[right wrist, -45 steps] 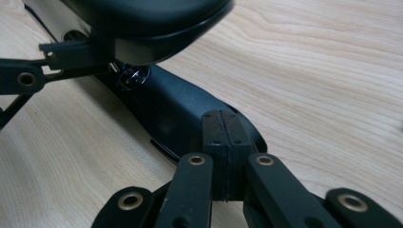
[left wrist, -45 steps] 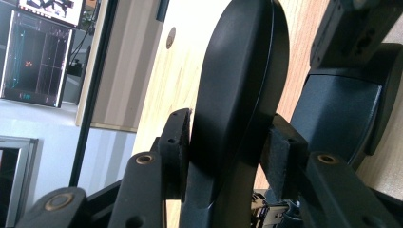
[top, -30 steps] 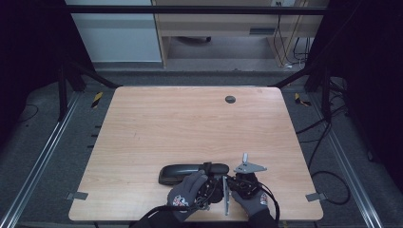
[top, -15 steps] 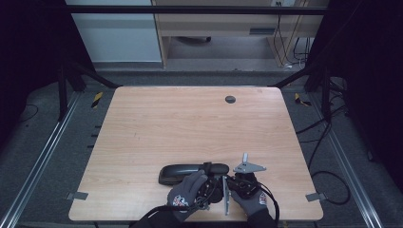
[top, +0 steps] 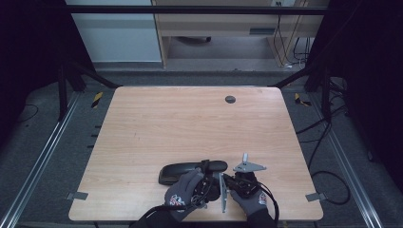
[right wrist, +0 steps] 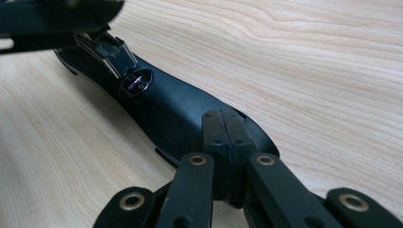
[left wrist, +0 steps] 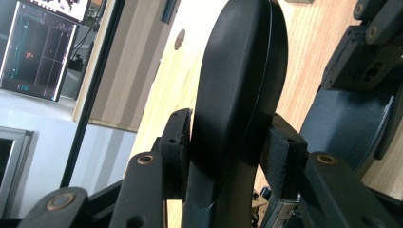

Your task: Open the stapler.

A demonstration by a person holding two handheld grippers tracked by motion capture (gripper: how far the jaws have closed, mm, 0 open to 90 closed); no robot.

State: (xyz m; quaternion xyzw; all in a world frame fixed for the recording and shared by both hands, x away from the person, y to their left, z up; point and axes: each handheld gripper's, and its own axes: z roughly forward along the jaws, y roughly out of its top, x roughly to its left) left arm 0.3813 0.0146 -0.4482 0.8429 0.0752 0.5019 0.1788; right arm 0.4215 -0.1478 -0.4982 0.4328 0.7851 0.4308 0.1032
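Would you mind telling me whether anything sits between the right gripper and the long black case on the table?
Nothing visible does. The right gripper, jaws closed together, sits right at the near end of the black case, while the left gripper already clamps that case.

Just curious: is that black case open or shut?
Shut: the black case shows its two halves meeting along a thin seam, no gap.

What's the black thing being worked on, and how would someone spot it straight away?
Start at the wooden table and go to its near edge, where two gloved hands meet. Just beyond the left hand lies a long black rounded case, lengthwise across the table, with the left tongs clamped on it. It is the sole glossy black object there; the small dark disc sits at the far edge.
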